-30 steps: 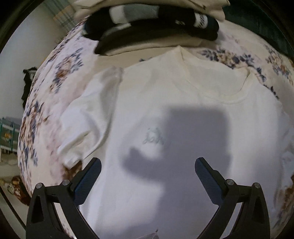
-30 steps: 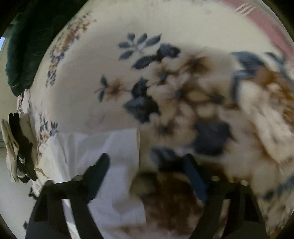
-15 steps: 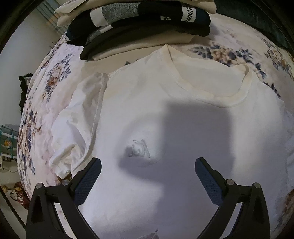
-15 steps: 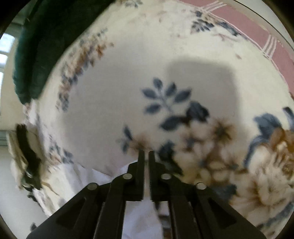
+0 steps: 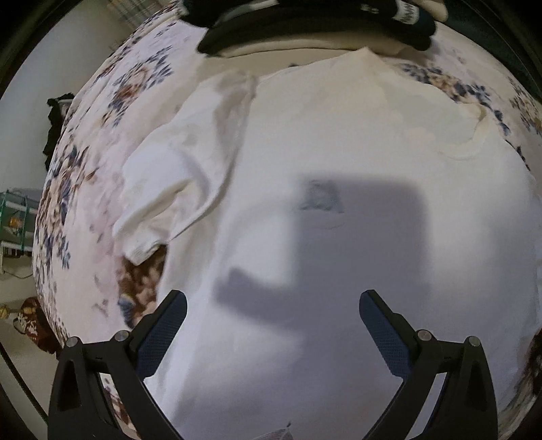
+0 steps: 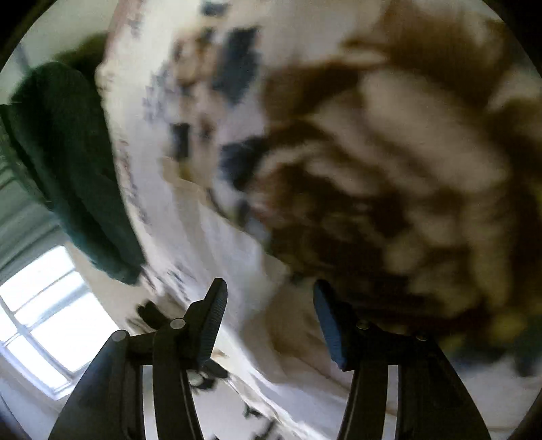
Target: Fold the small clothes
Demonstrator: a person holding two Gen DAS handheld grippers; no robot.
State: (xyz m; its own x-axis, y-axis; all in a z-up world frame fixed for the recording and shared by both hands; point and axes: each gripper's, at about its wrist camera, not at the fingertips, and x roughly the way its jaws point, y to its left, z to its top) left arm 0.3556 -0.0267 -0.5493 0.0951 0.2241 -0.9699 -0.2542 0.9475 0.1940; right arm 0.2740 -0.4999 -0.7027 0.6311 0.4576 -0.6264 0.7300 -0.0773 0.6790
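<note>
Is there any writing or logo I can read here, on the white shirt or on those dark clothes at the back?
White T-shirt, small grey chest print: blurred and in shadow, unreadable.
Pile of dark folded clothes, white marking on a black band: may be lettering or a pattern, too blurred to read.
Floral bedspread: pattern only, no text.
Right wrist view: motion-blurred, nothing legible.

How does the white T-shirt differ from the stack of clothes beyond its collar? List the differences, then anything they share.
The white T-shirt lies spread out flat in a single layer; the stack of clothes is folded and piled. The T-shirt is plain white with a small chest print; the stack is mostly black with cream layers. Both rest on the floral bedspread.
</note>
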